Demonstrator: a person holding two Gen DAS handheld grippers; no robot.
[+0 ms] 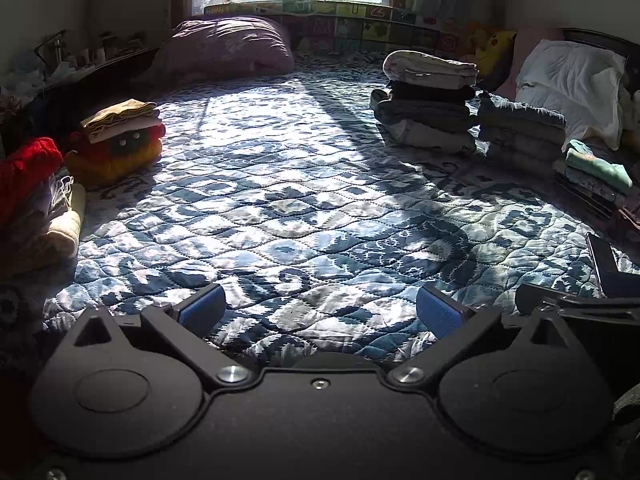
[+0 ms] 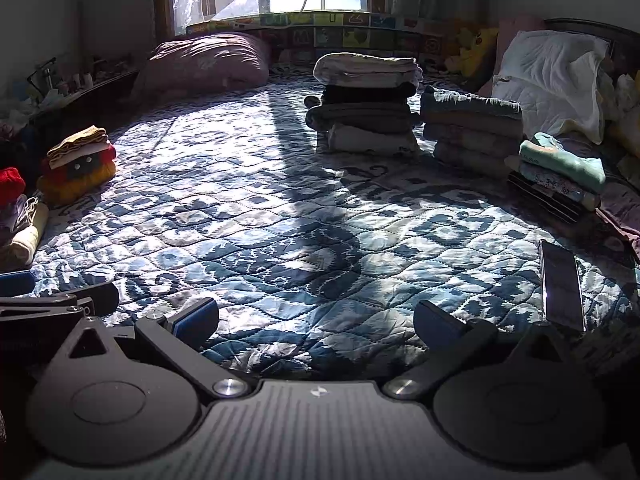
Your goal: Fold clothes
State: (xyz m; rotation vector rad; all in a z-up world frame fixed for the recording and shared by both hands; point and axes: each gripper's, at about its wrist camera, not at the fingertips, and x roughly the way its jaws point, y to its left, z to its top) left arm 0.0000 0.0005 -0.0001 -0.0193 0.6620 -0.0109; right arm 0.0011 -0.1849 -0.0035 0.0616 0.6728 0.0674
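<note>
Folded clothes stand in stacks on a blue-and-white quilted bed (image 1: 304, 216) (image 2: 280, 232). A tall stack with a pale top (image 1: 430, 100) (image 2: 366, 102) sits at the back, a grey stack (image 1: 520, 132) (image 2: 472, 132) beside it, and a small stack topped in mint green (image 1: 596, 172) (image 2: 560, 172) to the right. On the left lie a red, yellow and beige pile (image 1: 120, 140) (image 2: 80, 164) and a red-topped pile (image 1: 36, 200) (image 2: 16, 216). My left gripper (image 1: 320, 312) is open and low over the bare quilt. My right gripper (image 2: 316, 320) is also open, holding nothing.
A dark phone (image 2: 562, 284) (image 1: 604, 264) lies on the quilt at the right. A pink duvet roll (image 1: 228, 48) and white pillows (image 1: 572, 80) sit near the window. A cluttered shelf (image 1: 72, 60) runs along the left wall. The other gripper (image 2: 52, 308) shows at left.
</note>
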